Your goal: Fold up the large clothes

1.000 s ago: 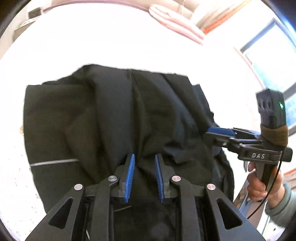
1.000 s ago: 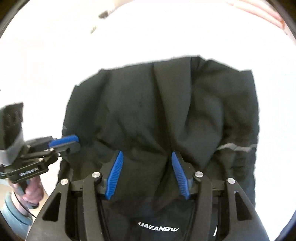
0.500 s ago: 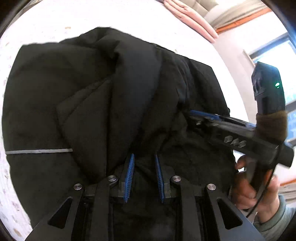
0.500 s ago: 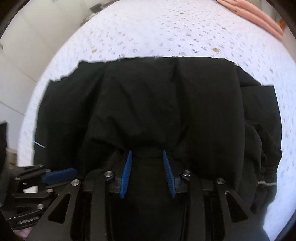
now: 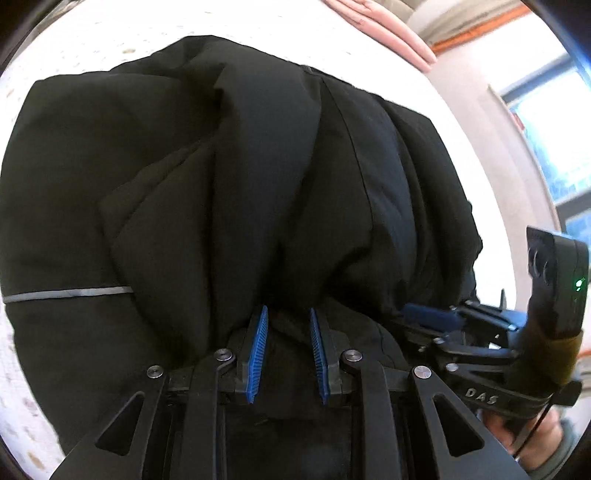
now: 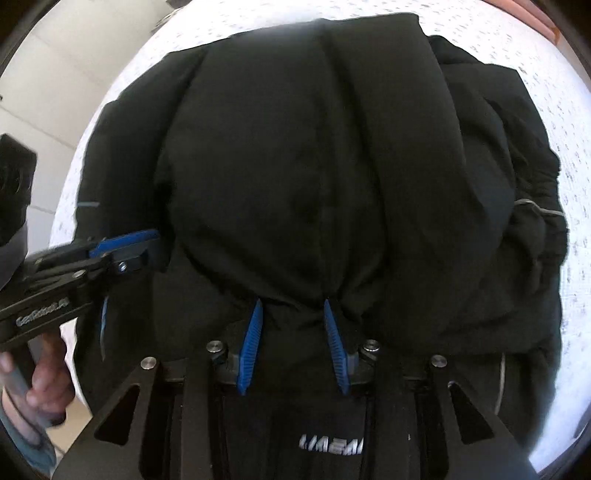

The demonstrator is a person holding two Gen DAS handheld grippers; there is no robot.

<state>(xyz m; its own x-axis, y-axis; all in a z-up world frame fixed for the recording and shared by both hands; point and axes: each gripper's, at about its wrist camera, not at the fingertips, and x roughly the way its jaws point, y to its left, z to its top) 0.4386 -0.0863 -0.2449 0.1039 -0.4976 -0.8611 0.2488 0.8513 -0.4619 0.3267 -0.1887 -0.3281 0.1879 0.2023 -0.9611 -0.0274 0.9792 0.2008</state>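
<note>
Both grippers pinch the black jacket (image 5: 258, 177) on the speckled bed (image 6: 498, 48): left gripper (image 5: 288, 325), right gripper (image 6: 293, 314). Only the left view shows pink pillows (image 5: 388, 29).

Daylight, strong. Source: bright window (image 5: 550, 122) at 2 o'clock in the left wrist view, blown out to near white. White speckled bed cover (image 6: 546, 74) overexposed at 12 to 2 o'clock in the right wrist view. Large black padded fabric garment (image 5: 258, 166) underexposed; folds barely separate, little shadow detail. Heavy fisheye bending and dark vignette at all rims. Slight motion smear toward 9 o'clock, right wrist view.
</note>
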